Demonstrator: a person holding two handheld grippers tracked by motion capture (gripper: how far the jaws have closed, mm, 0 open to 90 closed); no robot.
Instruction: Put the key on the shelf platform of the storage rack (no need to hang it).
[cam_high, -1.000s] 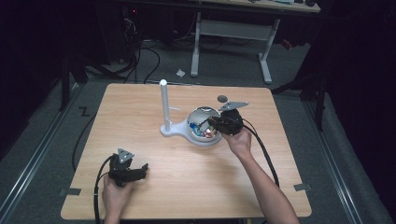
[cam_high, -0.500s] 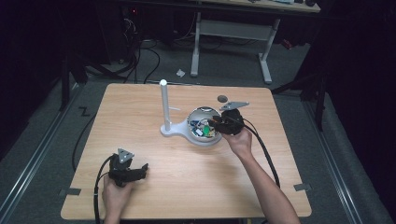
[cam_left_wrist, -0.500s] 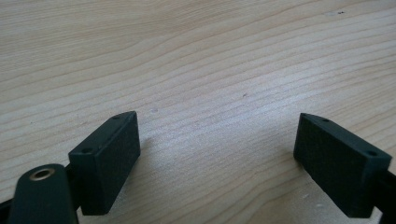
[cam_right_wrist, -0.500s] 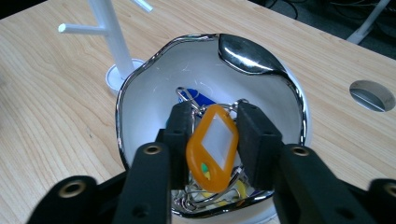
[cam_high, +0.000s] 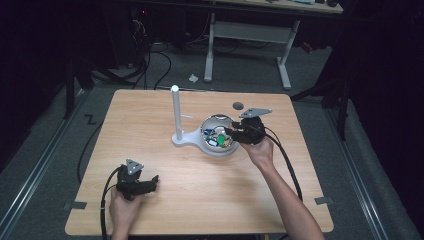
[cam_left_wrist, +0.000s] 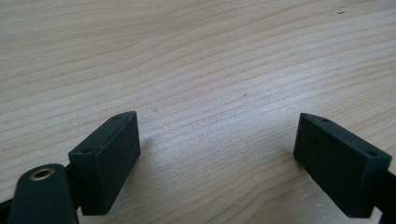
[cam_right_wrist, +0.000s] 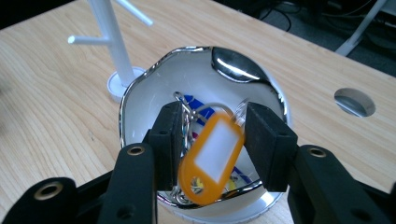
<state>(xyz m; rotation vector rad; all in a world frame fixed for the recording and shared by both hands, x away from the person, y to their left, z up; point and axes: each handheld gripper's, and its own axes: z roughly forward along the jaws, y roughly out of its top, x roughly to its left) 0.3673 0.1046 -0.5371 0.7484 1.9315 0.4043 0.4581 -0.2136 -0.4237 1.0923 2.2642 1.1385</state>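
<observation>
Orange plastic key tag – clamped in right gripper | glossy round bowl beneath | left gripper – spread apart

The high view looks forward and down from above the person's side, far enough off to take in the whole worktop and the floor around it. The left gripper view sits low, just above the bare wood near the worktop's near-left corner, facing along its two jaws at the grain close up. The right gripper view looks steeply down between its jaws into the bowl, very near, with the white stand behind it. High view and right gripper view share the bowl, stand and worktop hole.
</observation>
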